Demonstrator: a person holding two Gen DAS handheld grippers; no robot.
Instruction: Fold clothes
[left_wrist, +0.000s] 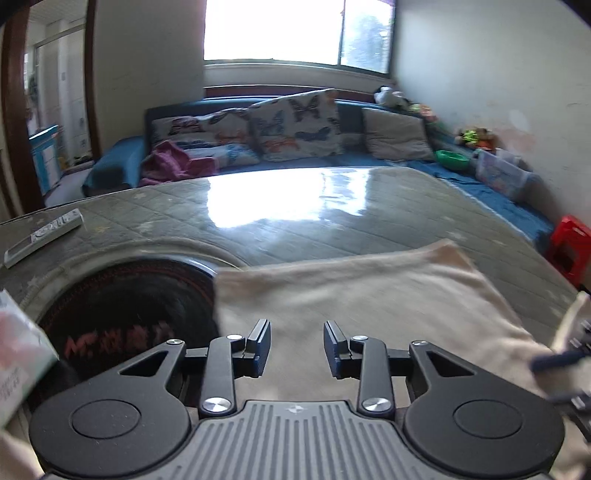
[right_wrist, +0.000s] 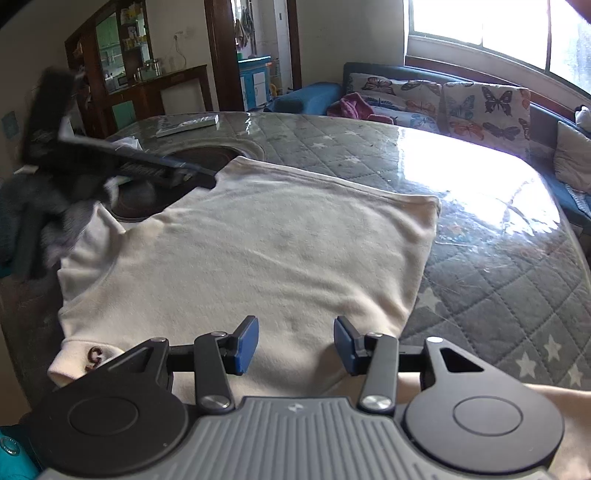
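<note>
We see the cream shirt (right_wrist: 258, 251) spread flat across mid-frame on the quilted tabletop (right_wrist: 498, 288); both grippers, left gripper (left_wrist: 297, 347) and right gripper (right_wrist: 295, 345), fingers parted, empty.

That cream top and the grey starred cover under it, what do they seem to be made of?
The cream top looks like soft, matte knit fabric, perhaps cotton: it lies limp with shallow wrinkles. The starred cover looks like quilted cloth with diamond stitching, apparently under a clear glossy sheet, judging by the window glare.
</note>
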